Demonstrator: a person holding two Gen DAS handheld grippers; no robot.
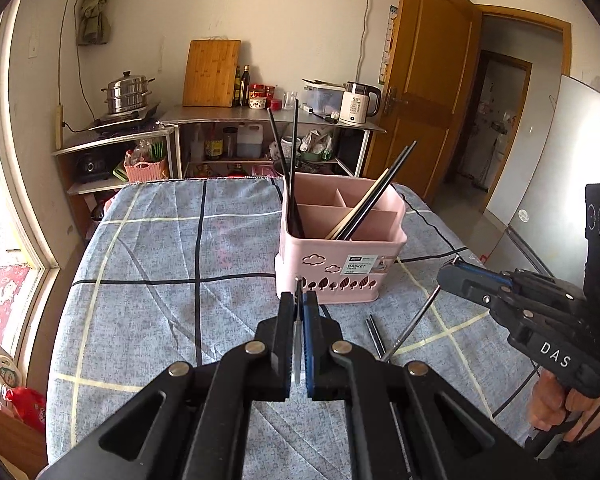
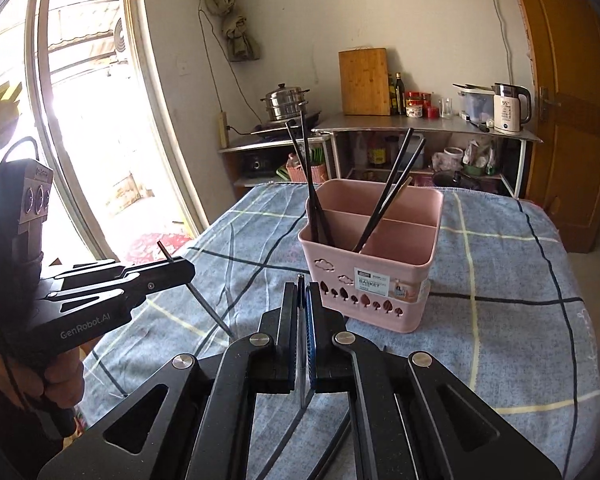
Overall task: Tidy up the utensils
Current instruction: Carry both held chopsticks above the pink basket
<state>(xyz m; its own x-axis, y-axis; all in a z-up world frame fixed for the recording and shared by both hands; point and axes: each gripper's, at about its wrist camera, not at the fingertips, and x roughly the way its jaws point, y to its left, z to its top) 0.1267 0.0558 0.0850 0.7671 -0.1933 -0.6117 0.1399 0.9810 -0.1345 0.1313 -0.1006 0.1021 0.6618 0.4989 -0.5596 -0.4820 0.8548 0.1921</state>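
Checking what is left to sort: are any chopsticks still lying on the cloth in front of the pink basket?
Yes, a dark chopstick pair lies on the cloth just before the pink basket.

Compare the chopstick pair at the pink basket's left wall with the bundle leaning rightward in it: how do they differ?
The left-wall pair stands nearly upright; the right-leaning bundle tilts steeply toward the basket's right side. The left-wall pair is all black, while the right-leaning bundle includes a pale, wood-coloured stick beside its black ones. Both sit in the pink basket with their ends rising above its rim.
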